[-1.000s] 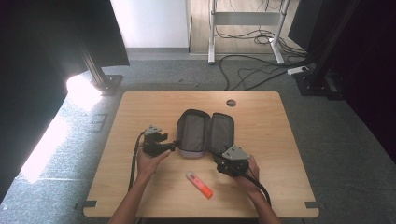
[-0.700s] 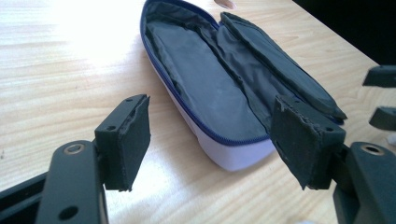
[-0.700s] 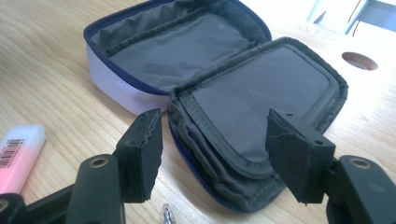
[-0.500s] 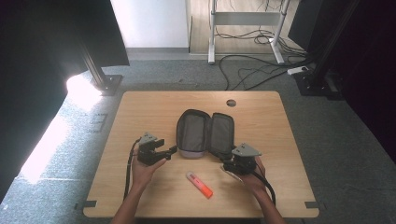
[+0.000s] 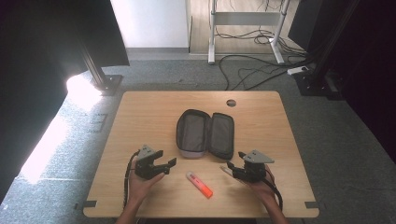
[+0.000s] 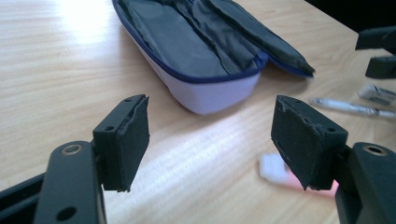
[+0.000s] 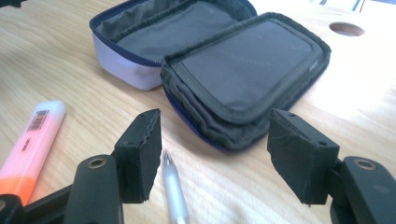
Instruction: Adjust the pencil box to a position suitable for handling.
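Observation:
An open dark pencil case (image 5: 205, 134) with a pale lilac side lies mid-table, both halves flat. An orange highlighter (image 5: 200, 184) with a white cap lies in front of it, between my two hands. My left gripper (image 5: 169, 164) hovers left of the highlighter, open and holding nothing; in the left gripper view its pads (image 6: 128, 140) frame the case (image 6: 196, 51) and the highlighter's cap (image 6: 273, 169). My right gripper (image 5: 232, 169) is open too, with a silver pen (image 7: 173, 191) lying by its left jaw and the case lid (image 7: 247, 65) just ahead.
The wooden table (image 5: 140, 112) has a round cable hole (image 5: 231, 102) behind the case. A small white object (image 6: 376, 92) lies near the pen (image 6: 350, 107). Cables and desk legs (image 5: 243, 42) are on the floor beyond.
Both hands have drawn back from the case toward the near edge, the left one straight back, the right one also to the right. Both grippers stay open.

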Tool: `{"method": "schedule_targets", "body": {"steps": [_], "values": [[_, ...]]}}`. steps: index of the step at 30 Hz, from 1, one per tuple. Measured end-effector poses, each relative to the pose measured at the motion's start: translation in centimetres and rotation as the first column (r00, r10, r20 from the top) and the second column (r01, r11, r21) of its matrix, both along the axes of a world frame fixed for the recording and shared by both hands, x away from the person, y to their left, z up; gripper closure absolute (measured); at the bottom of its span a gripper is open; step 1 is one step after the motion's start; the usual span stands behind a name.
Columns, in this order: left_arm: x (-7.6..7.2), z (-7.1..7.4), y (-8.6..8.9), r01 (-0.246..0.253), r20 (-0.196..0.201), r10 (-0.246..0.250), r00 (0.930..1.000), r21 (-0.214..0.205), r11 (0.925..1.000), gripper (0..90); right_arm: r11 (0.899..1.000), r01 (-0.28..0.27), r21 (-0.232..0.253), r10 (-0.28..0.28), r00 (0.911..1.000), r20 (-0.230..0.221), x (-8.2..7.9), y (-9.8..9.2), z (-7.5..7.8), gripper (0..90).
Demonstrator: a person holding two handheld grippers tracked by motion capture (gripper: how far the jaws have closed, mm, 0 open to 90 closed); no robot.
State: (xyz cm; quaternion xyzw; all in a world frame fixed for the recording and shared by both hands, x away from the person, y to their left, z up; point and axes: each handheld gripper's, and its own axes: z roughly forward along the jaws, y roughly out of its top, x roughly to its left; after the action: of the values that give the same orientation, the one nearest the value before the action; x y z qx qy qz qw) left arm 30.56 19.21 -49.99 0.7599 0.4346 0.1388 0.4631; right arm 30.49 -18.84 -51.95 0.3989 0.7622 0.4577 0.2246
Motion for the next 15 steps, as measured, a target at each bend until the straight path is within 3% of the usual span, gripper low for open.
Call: {"method": "schedule_targets", "body": {"steps": [3, 8, 15], "values": [[-1.0, -0.3, 0.2, 0.011, 0.002, -0.011, 0.9999, -0.003, 0.9999, 28.2, 1.0, 0.001, 0.015, -0.001, 0.9999, -0.016, -0.5, -0.5, -0.2, 34.4], [-2.3, -1.0, 0.5, 0.019, 0.013, -0.019, 0.9997, 0.038, 0.9991, 28.1, 1.0, 0.003, 0.022, -0.003, 0.9996, -0.029, -1.2, -0.8, -0.5, 34.3], [-3.2, -1.9, 1.5, 0.01, 0.008, -0.01, 0.9999, 0.048, 0.9988, 27.8, 1.0, -0.013, -0.003, 0.013, 0.9991, -0.04, -1.9, -0.6, -1.0, 34.1]]}}
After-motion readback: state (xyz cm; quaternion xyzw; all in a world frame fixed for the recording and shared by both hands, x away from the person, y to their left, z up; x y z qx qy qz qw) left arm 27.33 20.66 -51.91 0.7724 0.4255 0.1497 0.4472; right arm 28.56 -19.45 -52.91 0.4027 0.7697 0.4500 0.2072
